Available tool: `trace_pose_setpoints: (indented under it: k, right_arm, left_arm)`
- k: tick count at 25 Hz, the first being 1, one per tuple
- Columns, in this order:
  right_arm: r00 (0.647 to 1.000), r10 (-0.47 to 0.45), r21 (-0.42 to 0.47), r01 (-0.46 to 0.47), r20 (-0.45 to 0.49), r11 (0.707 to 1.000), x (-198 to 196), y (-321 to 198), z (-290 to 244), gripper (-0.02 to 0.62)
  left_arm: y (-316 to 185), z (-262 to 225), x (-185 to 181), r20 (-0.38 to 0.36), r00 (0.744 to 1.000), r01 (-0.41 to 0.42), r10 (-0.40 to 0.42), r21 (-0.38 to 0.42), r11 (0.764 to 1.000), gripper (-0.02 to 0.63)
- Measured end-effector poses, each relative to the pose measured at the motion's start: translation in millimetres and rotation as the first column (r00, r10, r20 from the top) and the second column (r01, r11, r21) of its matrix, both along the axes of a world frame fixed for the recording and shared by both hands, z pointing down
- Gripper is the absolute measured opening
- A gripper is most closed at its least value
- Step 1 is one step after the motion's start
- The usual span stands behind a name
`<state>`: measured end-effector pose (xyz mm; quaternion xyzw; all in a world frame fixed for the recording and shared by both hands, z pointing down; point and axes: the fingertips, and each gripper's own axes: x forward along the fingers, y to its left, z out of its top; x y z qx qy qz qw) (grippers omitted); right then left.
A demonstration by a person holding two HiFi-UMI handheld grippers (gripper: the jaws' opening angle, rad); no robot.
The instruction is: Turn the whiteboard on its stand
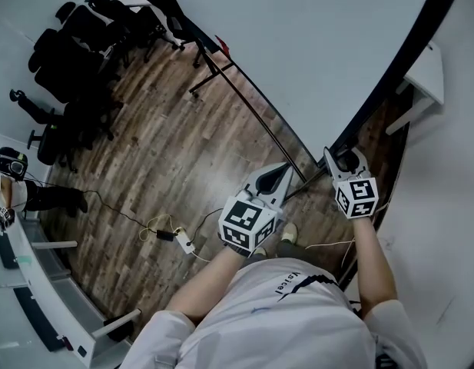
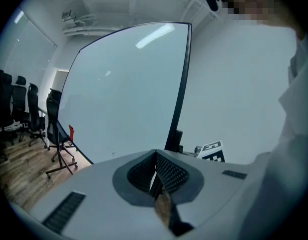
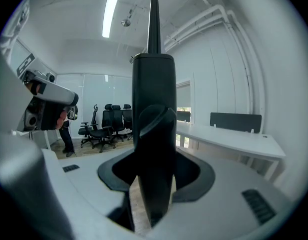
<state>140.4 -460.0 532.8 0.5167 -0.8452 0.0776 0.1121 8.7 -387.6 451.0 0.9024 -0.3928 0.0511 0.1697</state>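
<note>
The whiteboard (image 1: pixel 298 44) is a big white panel in a black frame, tilted on its wheeled stand (image 1: pixel 213 68). My right gripper (image 1: pixel 344 161) is shut on the frame's black edge near the lower corner. In the right gripper view that black frame (image 3: pixel 154 109) fills the gap between the jaws of the right gripper (image 3: pixel 153 184). My left gripper (image 1: pixel 286 169) hovers just left of it, above the stand's thin bar, shut with nothing held. In the left gripper view the left gripper (image 2: pixel 154 176) points at the board's face (image 2: pixel 124 89), apart from it.
Black office chairs (image 1: pixel 75 52) cluster at the far left on the wooden floor. A power strip with cables (image 1: pixel 183 241) lies by my feet. A white desk (image 1: pixel 429 75) stands right of the board, and another desk (image 1: pixel 21 283) runs along the left. A person (image 1: pixel 14 175) stands at the left edge.
</note>
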Motion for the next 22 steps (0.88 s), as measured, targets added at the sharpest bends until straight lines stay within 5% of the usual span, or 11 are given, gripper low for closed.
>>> trace_pose_setpoints:
  k: [22]
  right_arm:
    - [1.000,-0.002,-0.004,0.002,0.008,1.000,-18.4,110.7,5.5,0.189]
  left_arm:
    - [96.0,-3.6,-33.6,0.008,0.996,-0.087,0.087,0.035,0.996,0.011]
